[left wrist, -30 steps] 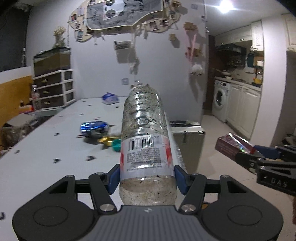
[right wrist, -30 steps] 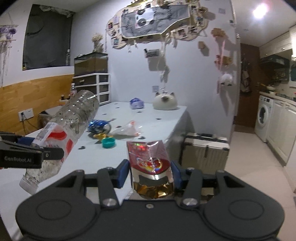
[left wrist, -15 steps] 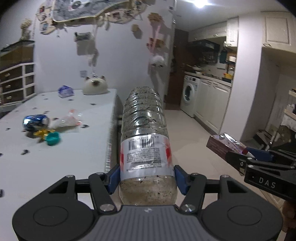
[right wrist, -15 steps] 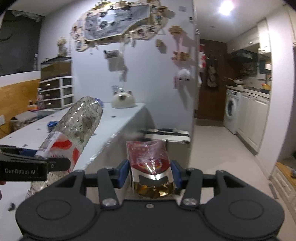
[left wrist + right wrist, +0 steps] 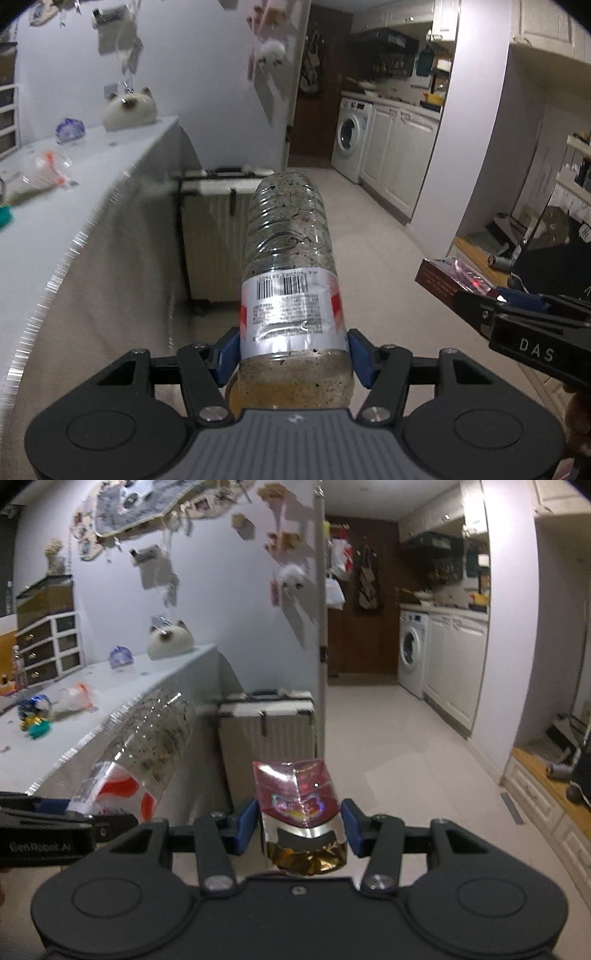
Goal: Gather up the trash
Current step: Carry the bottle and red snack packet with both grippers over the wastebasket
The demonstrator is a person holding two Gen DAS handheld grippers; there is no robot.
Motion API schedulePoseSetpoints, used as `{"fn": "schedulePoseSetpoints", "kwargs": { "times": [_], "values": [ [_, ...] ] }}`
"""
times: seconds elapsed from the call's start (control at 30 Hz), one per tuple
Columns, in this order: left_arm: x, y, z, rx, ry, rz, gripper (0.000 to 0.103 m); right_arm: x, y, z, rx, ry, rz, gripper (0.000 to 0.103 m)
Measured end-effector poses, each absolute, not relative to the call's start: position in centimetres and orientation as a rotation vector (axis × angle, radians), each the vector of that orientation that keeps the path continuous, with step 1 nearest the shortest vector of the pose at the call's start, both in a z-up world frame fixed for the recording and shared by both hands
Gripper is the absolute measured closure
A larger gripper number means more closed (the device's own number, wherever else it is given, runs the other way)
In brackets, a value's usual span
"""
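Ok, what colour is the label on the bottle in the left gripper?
White with red patches and a black barcode on the bottle; clearest in the left wrist view.

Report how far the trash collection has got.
Done: two pieces are picked up. In hand: the left tool clamps a clear plastic bottle with a red-and-white label; the right tool grips a crumpled red foil snack bag. No bin is visible. Left: a clear wrapper, blue can and teal cap on the white table.
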State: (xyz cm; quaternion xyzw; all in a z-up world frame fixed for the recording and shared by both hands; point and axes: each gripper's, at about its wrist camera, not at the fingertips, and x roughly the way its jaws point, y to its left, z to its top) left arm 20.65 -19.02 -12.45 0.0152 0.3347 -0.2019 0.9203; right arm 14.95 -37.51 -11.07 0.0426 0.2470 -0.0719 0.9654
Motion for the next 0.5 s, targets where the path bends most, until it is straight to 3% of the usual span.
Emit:
{"fn": "schedulePoseSetpoints", "kwargs": {
  "times": [0.5],
  "values": [
    [29.9, -21.9, -27.6, 0.012, 0.912, -0.374, 0.042, 23.1, -41.2, -24.2, 0.145, 0.682, -0.216, 0.053]
  ]
}}
